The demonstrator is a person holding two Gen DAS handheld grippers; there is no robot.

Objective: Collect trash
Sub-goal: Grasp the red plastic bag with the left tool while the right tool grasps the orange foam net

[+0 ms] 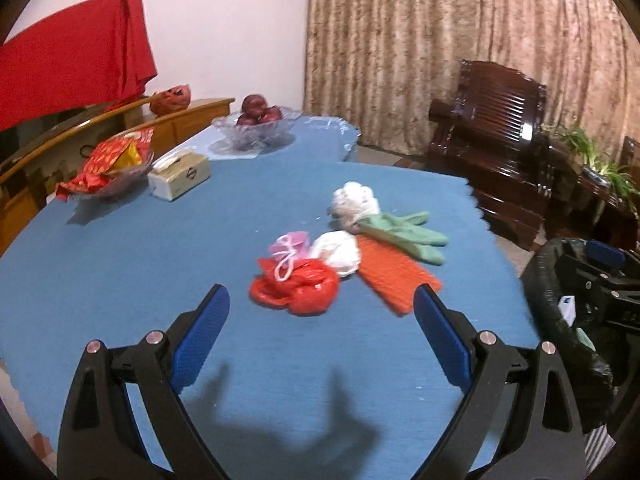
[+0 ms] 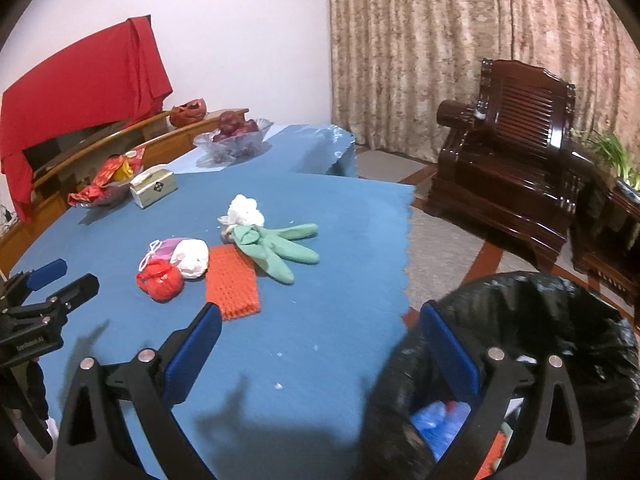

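Left gripper: our black two-finger gripper with blue pads (image 1: 322, 300) hovers over the blue tablecloth (image 1: 120, 272), fingers spread wide, holding nothing.
Nearest trash: the knotted red plastic bag (image 1: 298, 286) lies just ahead, between the spread fingers and slightly left of centre; we judge this hand is the closer one.
Cluster behind it: a pink bundle with white string (image 1: 290, 246) and a crumpled white plastic wad (image 1: 338, 252) touch the red bag.
Orange mat: the flat orange ribbed rectangle (image 1: 394, 276) runs its long axis from far-left to near-right, toward the right finger.
Green glove: the pale green rubber glove (image 1: 412, 232) points its fingers right, cuff under a white crumpled ball (image 1: 354, 200).
Right gripper: our second gripper (image 2: 320, 324) is also spread and empty.
Bin: the black-lined trash bin (image 2: 560, 312) stands off the table's right edge, under the right finger.
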